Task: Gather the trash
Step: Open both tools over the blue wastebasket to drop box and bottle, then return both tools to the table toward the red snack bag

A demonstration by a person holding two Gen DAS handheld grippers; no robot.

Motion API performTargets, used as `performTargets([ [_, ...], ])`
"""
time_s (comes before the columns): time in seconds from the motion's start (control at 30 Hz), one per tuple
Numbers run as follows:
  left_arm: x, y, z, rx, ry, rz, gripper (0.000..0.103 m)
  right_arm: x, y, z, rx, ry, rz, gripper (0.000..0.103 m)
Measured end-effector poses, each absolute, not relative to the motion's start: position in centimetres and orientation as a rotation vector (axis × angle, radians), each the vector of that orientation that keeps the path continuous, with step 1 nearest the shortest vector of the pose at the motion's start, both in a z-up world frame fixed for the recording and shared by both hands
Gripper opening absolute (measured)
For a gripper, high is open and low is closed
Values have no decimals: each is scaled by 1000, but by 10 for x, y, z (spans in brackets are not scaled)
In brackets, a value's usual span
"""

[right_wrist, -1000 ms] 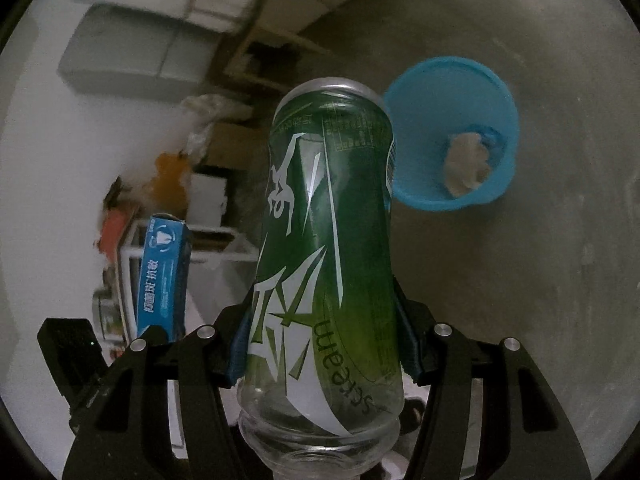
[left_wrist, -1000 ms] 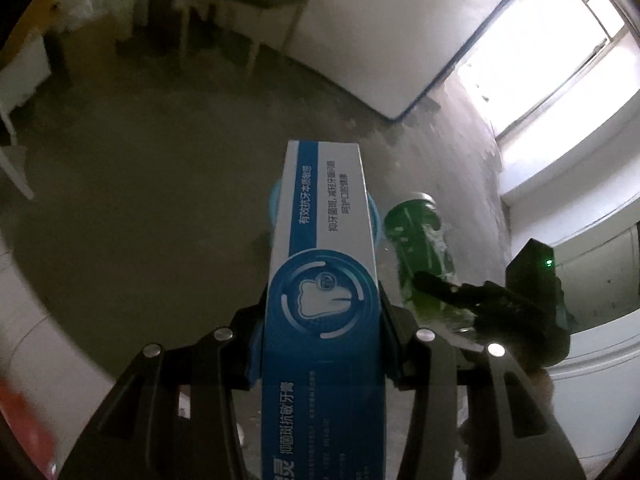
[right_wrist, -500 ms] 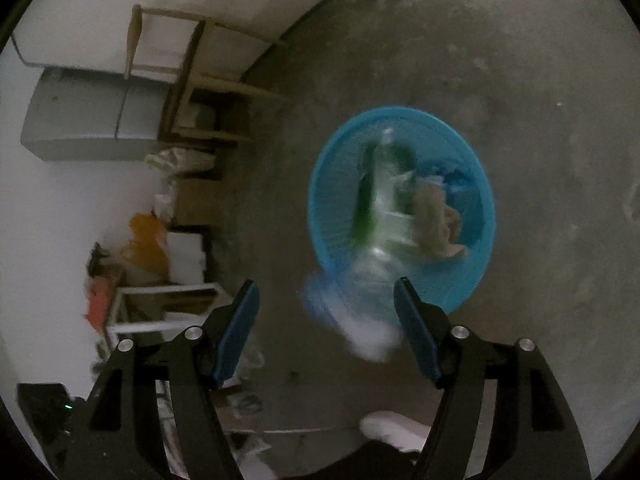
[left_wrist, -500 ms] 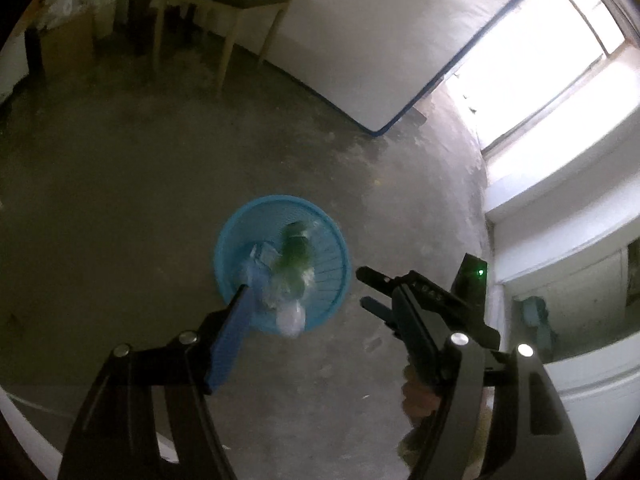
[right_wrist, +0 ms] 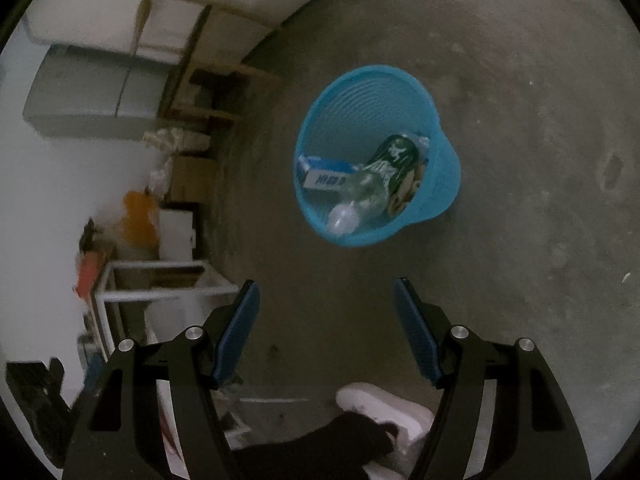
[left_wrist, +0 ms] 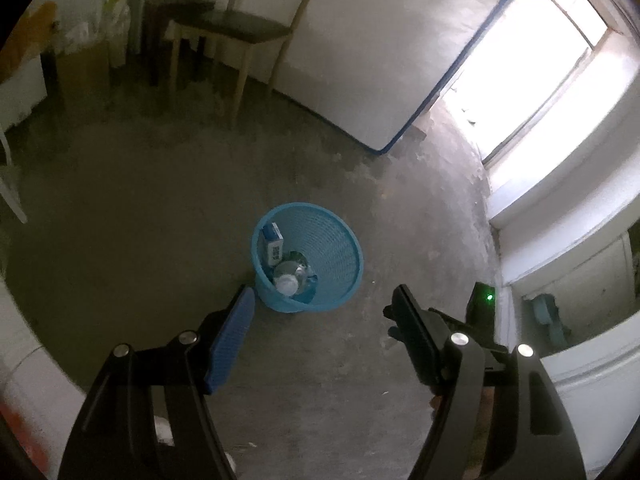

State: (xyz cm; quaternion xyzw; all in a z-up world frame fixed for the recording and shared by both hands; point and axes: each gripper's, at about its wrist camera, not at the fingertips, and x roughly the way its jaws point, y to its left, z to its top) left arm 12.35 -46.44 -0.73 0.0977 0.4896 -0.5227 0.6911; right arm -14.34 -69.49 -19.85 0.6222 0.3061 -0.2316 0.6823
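A blue mesh basket [left_wrist: 338, 236] stands on the concrete floor. Inside it lie a blue and white toothpaste box [left_wrist: 273, 242] and a clear bottle with a green label [left_wrist: 289, 280]. My left gripper [left_wrist: 324, 292] hovers open above the basket's near side, with nothing between its fingers. In the right wrist view the basket [right_wrist: 442, 168] holds the box [right_wrist: 325, 173] and the bottle [right_wrist: 394, 162]. My right gripper [right_wrist: 326, 287] is open and empty, above the floor just short of the basket. Its black body with a green light [left_wrist: 484, 308] shows beside the left gripper.
A wooden chair [left_wrist: 244, 28] stands by the far wall, near a bright window [left_wrist: 560, 52]. A grey fridge [right_wrist: 92, 92], wooden shelves [right_wrist: 208, 76], a cardboard box [right_wrist: 192, 178] and a white frame rack [right_wrist: 160, 280] line the wall. A person's white shoe [right_wrist: 384, 410] is beneath the right gripper.
A second ago the left gripper gripped the toothpaste box and the right gripped the green bottle. Both opened, and the two things fell into the basket and now lie still there.
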Motion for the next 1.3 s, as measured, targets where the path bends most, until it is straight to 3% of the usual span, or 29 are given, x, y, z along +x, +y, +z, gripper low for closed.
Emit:
performTargets([
  [0.17,103,-424,-5,285,1006,-1142,73,-139,-653,-162,1220,748,-492,75],
  [0.57,83,-242,7,286,803,-911,80,-35,-549,-75,881,821,-137,77],
  [0.77,89,-152,7,175,752,-729,82,17,-493,-61,828,858,74,77],
  [1.0,114,-101,8,34,703,-571,82,77,-440,-52,825,921,250,77],
  [1.3,162,-97,-15,-65,794,-555,40,146,-408,-62,813,1003,274,76],
])
